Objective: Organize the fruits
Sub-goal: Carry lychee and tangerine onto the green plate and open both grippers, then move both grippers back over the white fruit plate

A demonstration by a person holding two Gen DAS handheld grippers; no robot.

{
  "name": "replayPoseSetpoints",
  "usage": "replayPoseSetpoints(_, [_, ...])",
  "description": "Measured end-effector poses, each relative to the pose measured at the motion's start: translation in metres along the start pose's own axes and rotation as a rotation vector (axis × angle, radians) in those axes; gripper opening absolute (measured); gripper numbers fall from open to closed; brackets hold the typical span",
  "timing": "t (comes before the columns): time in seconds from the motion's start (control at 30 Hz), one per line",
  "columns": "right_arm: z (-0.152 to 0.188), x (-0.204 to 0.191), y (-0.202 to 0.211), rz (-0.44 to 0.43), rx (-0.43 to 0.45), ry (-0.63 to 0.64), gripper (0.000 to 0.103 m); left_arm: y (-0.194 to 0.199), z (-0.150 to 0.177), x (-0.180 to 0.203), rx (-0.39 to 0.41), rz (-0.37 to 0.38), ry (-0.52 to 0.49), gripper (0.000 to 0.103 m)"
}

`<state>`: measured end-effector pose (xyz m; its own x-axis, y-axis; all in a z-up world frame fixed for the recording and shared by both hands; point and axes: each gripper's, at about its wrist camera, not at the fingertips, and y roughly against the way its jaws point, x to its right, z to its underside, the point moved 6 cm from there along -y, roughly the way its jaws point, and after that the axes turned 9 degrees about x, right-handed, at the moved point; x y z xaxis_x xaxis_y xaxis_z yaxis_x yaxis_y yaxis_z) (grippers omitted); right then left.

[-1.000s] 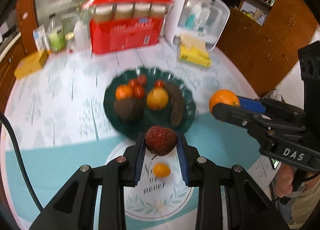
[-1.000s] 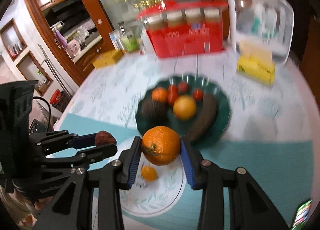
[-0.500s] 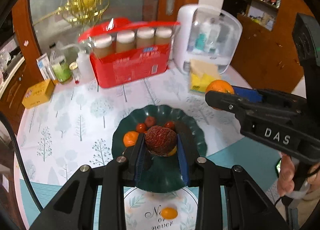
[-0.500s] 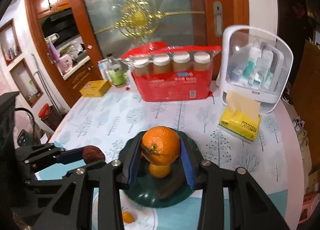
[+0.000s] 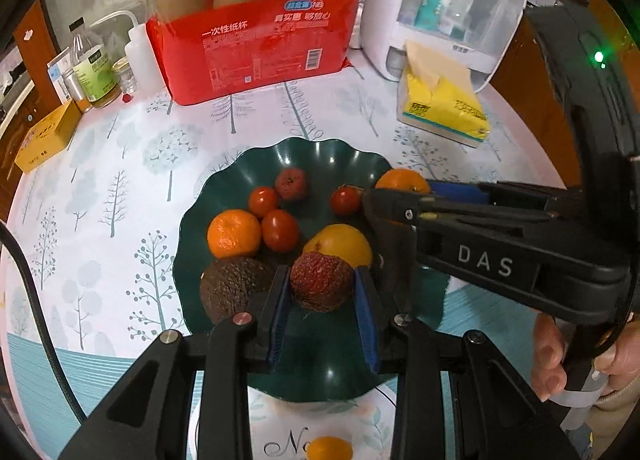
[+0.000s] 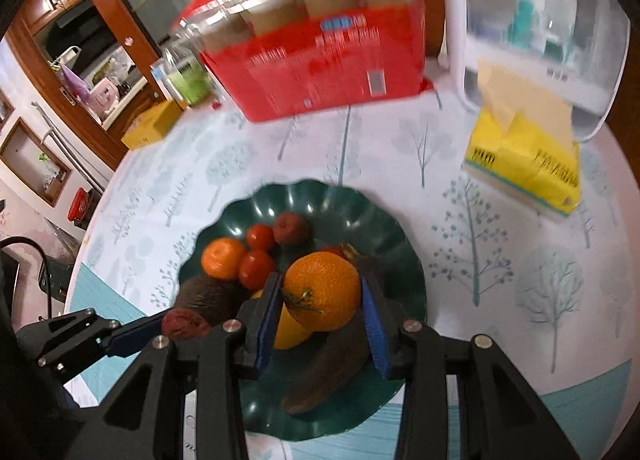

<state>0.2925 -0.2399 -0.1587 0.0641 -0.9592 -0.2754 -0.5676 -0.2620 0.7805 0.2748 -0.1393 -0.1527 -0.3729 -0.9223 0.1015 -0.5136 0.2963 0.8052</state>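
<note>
My left gripper (image 5: pixel 322 287) is shut on a dark red lychee (image 5: pixel 321 280) and hangs over the near part of the dark green plate (image 5: pixel 240 172). My right gripper (image 6: pixel 322 302) is shut on an orange (image 6: pixel 322 292) over the same plate (image 6: pixel 384 228); from the left wrist view that orange (image 5: pixel 402 181) sits at the plate's right rim. On the plate lie a mandarin (image 5: pixel 234 233), small red fruits (image 5: pixel 280 230), a yellow-orange fruit (image 5: pixel 340 244), an avocado (image 5: pixel 232 288) and a dark banana (image 6: pixel 328 372). A kumquat (image 5: pixel 329 448) lies on the white mat nearer me.
Behind the plate stand a red pack of paper cups (image 5: pixel 256 40), a white storage box (image 5: pixel 448 8), a yellow tissue pack (image 5: pixel 444 104), bottles (image 5: pixel 94 68) and a yellow box (image 5: pixel 44 136). A hand (image 5: pixel 552 356) holds the right gripper at the right edge.
Both grippers have come forward and down over the green plate, each still gripping its fruit. The plate now fills the middle of both views; the kumquat has dropped to the bottom edge.
</note>
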Motion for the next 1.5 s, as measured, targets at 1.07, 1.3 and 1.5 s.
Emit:
replayPoseSetpoints(1.07, [0.004,-0.024,0.021,-0.063,0.025,0.025,0.045,0.037,0.005,-0.031,0.06,-0.042,0.08,0.052])
replayPoseSetpoints(1.3, [0.006,-0.037,0.047,-0.062,0.062,0.044,0.045,0.062,0.006,-0.034,0.09,-0.039,0.09,0.056])
replayPoseSetpoints(1.5, [0.013,-0.048,0.073,-0.065,0.098,0.042,0.045,0.086,0.009,-0.036,0.121,-0.042,0.08,0.07])
